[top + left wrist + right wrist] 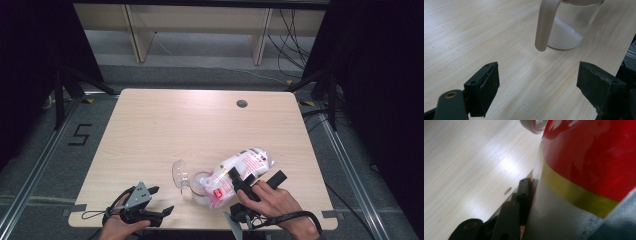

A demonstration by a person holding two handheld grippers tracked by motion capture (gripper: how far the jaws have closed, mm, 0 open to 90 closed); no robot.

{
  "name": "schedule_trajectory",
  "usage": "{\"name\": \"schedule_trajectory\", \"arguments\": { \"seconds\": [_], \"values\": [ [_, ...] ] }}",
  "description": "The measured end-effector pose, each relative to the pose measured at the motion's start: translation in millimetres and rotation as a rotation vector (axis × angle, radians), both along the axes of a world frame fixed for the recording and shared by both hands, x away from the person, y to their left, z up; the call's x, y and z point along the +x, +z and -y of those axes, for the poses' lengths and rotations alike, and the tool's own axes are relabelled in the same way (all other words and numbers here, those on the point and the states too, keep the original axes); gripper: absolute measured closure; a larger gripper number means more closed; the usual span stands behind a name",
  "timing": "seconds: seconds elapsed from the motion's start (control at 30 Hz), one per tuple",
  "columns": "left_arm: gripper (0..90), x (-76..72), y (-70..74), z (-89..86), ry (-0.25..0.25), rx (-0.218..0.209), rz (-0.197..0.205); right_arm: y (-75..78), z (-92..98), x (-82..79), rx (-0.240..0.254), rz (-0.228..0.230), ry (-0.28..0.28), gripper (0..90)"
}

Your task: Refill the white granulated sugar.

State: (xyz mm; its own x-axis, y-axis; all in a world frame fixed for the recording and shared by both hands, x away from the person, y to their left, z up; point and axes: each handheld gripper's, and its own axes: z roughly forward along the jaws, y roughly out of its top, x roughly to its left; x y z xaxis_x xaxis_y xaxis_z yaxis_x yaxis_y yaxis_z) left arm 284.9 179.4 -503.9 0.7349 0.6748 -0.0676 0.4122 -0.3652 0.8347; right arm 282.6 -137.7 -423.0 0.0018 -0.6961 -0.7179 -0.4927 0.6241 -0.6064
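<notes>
**Pouring from bag into jar**

Tipping a white bag (240,170) with red print toward a clear jar (200,189), the right gripper (245,186) pinches the bag across its middle; in the right gripper view 1 black jaw lies flat against the bag's white and red side. The bag slants over the near middle of the desk (165,125), its lower red-labelled end at the jar's mouth and its far end raised toward the right. The jar stands upright just left of that hand, with its clear lid (179,174) swung open on the far-left side. The left gripper view shows a low heap of white grains (565,37) at the bottom of the jar, so the fill looks barely begun.

The left gripper (161,200) rests near the desk's front-left edge, jaws spread and holding nothing, aimed at the jar but apart from it.

The step in hand seems to be the pour itself. The next move likely calls for keeping the bag's opening over the jar's mouth and raising the far end gently, so the grains run in rather than spill. The free left gripper could steady the jar, which looks light enough to slide or tip.
</notes>
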Motion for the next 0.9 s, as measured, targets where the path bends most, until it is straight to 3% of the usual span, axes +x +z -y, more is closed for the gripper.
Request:
{"name": "schedule_trajectory", "arguments": {
  "seconds": [0.13,0.23,0.27,0.33,0.4,0.43,0.47,0.57,0.73,0.83,0.9],
  "values": [
    [17.9,0.5,1.4,-1.3,-0.005,0.017,0.001,-3.6,-1.9,0.7,0.007,0.001,-0.022,70.9],
    [17.9,-0.6,0.6,0.6,0.001,-0.020,-0.006,-3.2,-2.9,0.8,-0.012,0.006,-0.024,70.9],
    [17.9,0.1,1.0,-0.7,-0.005,0.006,0.001,-2.9,-2.7,0.7,-0.005,0.007,-0.033,70.9],
    [17.9,-0.4,0.6,0.5,-0.006,-0.010,0.003,-1.5,-2.7,0.8,-0.017,0.008,-0.033,70.9],
    [17.9,0.6,1.1,-0.1,-0.016,-0.005,0.013,-1.2,-2.1,0.9,-0.005,0.008,-0.050,71.0],
    [17.9,0.4,1.3,-1.4,-0.005,0.017,0.000,-0.9,-2.0,0.9,-0.007,0.006,-0.057,71.0],
    [17.9,-0.3,0.8,0.1,-0.003,-0.011,-0.003,-0.8,-1.9,1.2,-0.008,0.005,-0.056,71.0],
    [17.9,-0.4,0.5,0.9,-0.004,-0.015,0.003,-1.4,-1.0,1.6,-0.003,0.000,-0.059,71.0],
    [17.9,0.4,1.2,-1.3,-0.006,0.015,0.000,-0.2,-2.2,1.1,-0.015,0.000,-0.055,71.0],
    [17.9,0.3,1.0,0.2,-0.013,-0.008,0.010,0.7,-1.3,1.7,0.021,-0.025,-0.049,71.0],
    [17.9,1.0,1.6,-1.3,-0.019,0.015,0.014,1.1,-1.0,1.8,0.026,-0.026,-0.047,71.0]
  ]
}}
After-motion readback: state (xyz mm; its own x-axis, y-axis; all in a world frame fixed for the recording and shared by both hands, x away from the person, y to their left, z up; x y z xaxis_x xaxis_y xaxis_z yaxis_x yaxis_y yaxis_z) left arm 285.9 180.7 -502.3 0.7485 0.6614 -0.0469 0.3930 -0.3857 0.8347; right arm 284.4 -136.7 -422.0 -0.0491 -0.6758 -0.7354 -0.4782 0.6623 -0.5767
